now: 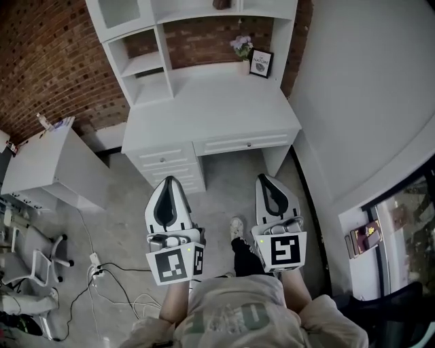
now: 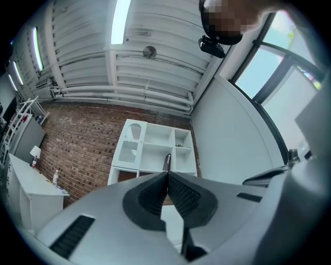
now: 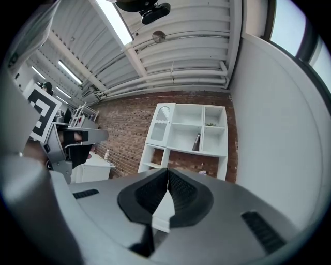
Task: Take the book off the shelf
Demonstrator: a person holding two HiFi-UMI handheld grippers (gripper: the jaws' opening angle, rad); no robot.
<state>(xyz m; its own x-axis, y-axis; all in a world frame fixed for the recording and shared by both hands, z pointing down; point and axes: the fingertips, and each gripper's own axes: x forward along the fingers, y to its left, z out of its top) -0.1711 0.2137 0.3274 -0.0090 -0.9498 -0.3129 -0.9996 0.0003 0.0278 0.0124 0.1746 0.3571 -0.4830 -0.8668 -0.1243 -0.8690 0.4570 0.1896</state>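
A dark book (image 2: 167, 162) leans upright in the middle compartment of the white shelf unit (image 2: 152, 150) against the brick wall. The right gripper view shows the book (image 3: 197, 142) in the same shelf unit (image 3: 183, 134), and in the head view its dark edge (image 1: 221, 4) peeks in at the top. My left gripper (image 1: 170, 179) and right gripper (image 1: 264, 177) hang side by side near my body, well short of the desk (image 1: 211, 102). Both point toward the shelf from a distance. The left gripper (image 2: 167, 174) and right gripper (image 3: 168, 171) are shut, with nothing between the pads.
A framed picture (image 1: 261, 63) and a small flower plant (image 1: 241, 46) stand at the desk's back right. A white cabinet (image 1: 47, 170) stands at left, with an office chair (image 1: 34, 265) and floor cables (image 1: 109, 279) near it. A white wall (image 1: 367, 88) runs along the right.
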